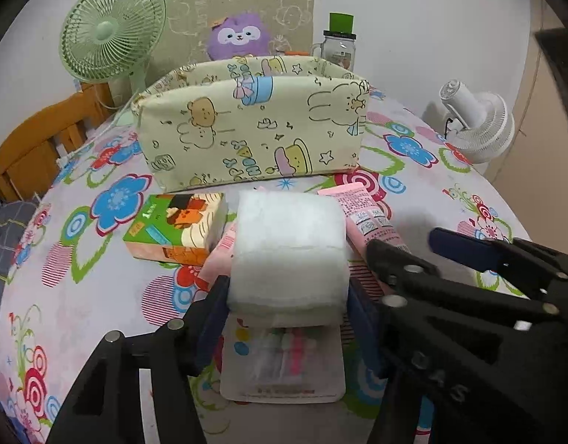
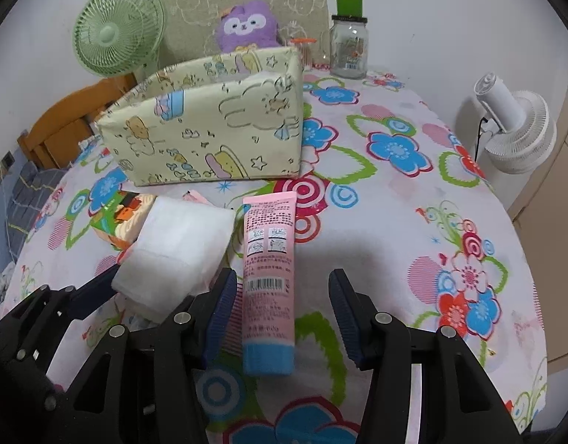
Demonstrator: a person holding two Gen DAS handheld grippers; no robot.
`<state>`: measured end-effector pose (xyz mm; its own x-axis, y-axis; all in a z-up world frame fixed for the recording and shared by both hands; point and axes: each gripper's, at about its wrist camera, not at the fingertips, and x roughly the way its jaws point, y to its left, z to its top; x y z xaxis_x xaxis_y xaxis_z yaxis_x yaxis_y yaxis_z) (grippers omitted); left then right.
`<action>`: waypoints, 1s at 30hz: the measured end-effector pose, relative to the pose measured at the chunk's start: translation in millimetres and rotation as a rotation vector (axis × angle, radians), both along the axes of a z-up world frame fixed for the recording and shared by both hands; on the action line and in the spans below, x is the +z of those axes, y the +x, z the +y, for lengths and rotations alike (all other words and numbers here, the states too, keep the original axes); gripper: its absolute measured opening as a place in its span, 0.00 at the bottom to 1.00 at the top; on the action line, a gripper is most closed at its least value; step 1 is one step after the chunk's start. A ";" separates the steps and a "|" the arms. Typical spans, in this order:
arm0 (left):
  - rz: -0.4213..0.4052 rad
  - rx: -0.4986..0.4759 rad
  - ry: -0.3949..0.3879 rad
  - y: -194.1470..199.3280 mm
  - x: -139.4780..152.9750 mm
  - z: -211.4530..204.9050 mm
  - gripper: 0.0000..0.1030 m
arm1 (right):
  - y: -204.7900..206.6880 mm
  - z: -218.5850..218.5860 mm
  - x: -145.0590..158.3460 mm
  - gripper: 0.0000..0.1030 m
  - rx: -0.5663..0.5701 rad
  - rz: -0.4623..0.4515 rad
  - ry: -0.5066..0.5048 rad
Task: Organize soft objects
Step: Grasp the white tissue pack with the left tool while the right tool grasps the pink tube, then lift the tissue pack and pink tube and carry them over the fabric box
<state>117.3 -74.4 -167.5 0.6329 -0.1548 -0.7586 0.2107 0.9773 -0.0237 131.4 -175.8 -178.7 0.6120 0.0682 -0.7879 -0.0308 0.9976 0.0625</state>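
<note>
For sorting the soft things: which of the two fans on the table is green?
The green fan at the far left, behind the fabric box. The other, the white fan, lies tipped at the right edge.

The left gripper (image 1: 287,296) clamps a white soft tissue pack (image 1: 289,248); a pale-yellow cartoon-print fabric box (image 1: 247,129) stands at twelve o'clock.

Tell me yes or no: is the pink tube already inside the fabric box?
No, the pink tube lies on the flowered tablecloth, in front of the fabric box.
</note>
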 end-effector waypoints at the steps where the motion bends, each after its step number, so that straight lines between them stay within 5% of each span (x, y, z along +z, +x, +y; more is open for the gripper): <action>1: 0.002 -0.004 -0.001 0.1 -0.6 0.4 0.63 | 3.2 2.6 -2.6 0.54 0.004 0.010 0.002; 4: -0.002 -0.012 0.012 -0.6 -2.3 -1.8 0.63 | 8.0 8.7 -8.3 0.54 0.007 0.016 -0.021; 9: -0.001 -0.024 0.010 0.4 -3.4 -4.9 0.63 | 7.7 11.0 -8.9 0.33 0.031 0.012 -0.017; 30: -0.070 -0.040 -0.011 -23.1 35.8 -7.0 0.48 | -22.6 6.6 33.4 0.32 -0.001 -0.090 -0.011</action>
<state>94.2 -81.4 -131.7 0.6773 -0.1887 -0.7111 0.2508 0.9679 -0.0179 108.7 -169.3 -145.4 0.6804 0.0595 -0.7304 -0.0351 0.9982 0.0486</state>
